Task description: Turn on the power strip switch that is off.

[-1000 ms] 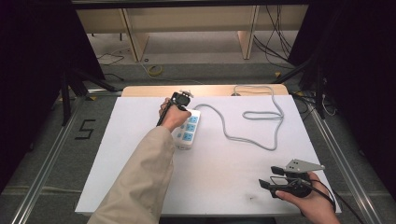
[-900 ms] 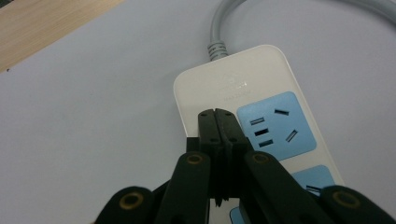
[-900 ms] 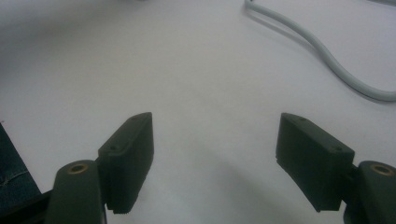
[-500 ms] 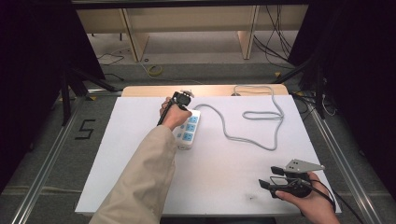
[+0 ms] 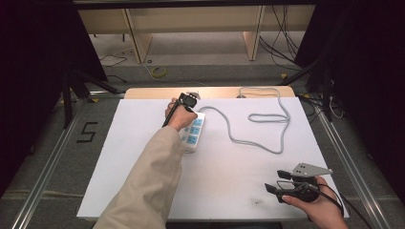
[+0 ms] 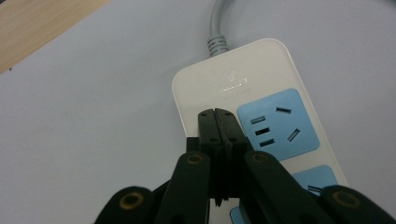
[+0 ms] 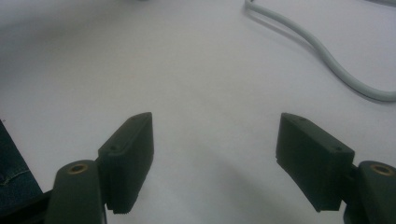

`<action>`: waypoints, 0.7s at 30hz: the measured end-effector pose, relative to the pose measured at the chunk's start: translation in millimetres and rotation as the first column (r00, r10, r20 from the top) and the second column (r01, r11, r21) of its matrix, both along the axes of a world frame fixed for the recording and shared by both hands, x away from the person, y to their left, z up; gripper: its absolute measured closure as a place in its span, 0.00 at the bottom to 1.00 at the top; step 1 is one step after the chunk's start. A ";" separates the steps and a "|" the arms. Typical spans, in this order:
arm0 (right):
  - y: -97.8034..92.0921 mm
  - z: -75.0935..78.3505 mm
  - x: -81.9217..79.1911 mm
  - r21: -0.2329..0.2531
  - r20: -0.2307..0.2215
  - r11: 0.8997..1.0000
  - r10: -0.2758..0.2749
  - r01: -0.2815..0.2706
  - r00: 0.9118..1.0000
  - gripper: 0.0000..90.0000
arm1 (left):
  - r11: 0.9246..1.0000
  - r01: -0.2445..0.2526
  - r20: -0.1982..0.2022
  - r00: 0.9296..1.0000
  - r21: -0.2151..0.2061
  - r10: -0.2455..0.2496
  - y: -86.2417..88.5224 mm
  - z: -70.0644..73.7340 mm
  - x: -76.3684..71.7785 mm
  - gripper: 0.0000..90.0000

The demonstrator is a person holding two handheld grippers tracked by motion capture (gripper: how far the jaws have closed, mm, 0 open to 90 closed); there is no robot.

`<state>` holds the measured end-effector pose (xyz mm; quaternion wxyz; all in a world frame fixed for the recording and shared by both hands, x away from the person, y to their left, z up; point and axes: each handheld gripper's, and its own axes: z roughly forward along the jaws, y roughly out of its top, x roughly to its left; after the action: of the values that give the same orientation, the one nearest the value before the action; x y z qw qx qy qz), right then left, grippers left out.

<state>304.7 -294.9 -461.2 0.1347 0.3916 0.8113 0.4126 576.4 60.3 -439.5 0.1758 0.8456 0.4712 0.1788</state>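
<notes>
High view, left tool: the left tool (image 5: 186, 102) sits at the far middle of the white tabletop (image 5: 143, 138), held down onto the far end of the white plastic power strip with blue socket faces (image 5: 193, 133). A beige sleeve (image 5: 148, 186) runs up to it from the bottom edge.

High view, strip: it lies lengthwise near the middle of the tabletop, and its grey round cable (image 5: 267, 124) snakes off in loops toward the far right side.

High view, right tool: the right tool (image 5: 279, 183) is way over at the near right corner, well apart from the strip, held just over bare tabletop, jaws spread.

Left gripper view, tool: jaws pressed flat together with nothing between them, tips right on the strip's white top (image 6: 224, 84), just beside the first blue socket face (image 6: 278, 123).

Left gripper view, cable: the grey cable leaves the strip's far end through a ribbed collar (image 6: 217, 44). A bit of bare wood edge (image 6: 42, 23) shows at the top left.

Right gripper view, tool: both black jaws are wide apart and empty over plain white surface.

Right gripper view, cable: a curve of the grey cable crosses the top right corner, pretty far from the jaws.
</notes>
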 end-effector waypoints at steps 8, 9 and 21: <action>-0.3 0.2 -0.3 0.000 -0.001 1.000 0.000 0.000 1.000 0.31 | 1.000 -0.003 -0.007 1.000 0.014 0.003 -1.7 -0.6 1.1 1.00; -0.3 0.2 -0.3 0.000 0.000 1.000 0.001 -0.001 1.000 0.31 | 1.000 0.000 -0.007 1.000 0.022 0.000 -2.5 -0.5 1.2 1.00; -0.6 0.5 -0.3 -0.002 -0.002 1.000 -0.001 0.001 1.000 0.31 | 0.999 0.009 0.003 1.000 0.037 -0.009 -3.9 -0.6 -0.4 1.00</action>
<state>304.4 -295.5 -460.7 0.1343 0.3923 0.8117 0.4114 576.0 56.5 -440.1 0.1613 0.8506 0.4638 0.1879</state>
